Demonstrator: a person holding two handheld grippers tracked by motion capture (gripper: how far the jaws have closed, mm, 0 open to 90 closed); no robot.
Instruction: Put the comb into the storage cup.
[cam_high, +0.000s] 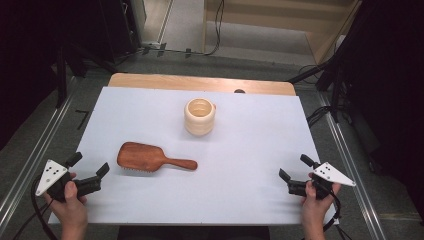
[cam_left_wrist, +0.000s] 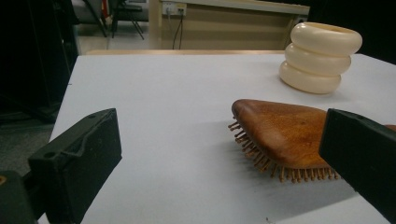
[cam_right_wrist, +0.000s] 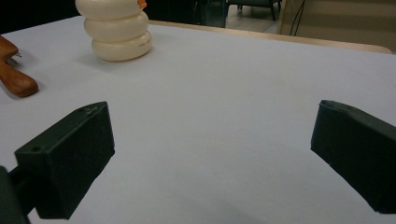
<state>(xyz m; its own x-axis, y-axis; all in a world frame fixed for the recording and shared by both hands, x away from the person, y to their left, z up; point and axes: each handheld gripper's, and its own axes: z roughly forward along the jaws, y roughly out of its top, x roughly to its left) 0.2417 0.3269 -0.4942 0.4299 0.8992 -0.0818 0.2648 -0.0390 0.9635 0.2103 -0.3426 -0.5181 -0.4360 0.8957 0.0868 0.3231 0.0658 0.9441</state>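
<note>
White desk (cam_high: 150, 200) bearing wooden hairbrush (cam_high: 150, 158), bristles down, and cream ringed mug (cam_high: 200, 116), upright, well apart.

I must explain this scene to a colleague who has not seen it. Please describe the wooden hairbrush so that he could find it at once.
Start from the white table and look at its near left part, just ahead of the left gripper. There lies the wooden hairbrush, bristles down, its handle pointing right. Unlike the cream ringed mug standing behind it, it is flat, reddish brown and paddle-shaped.

Two black handheld grippers
Left gripper (cam_high: 88, 167) and right gripper (cam_high: 294, 167): blocky black jaws; grey triangular top plates with holes; trailing black cables
</note>
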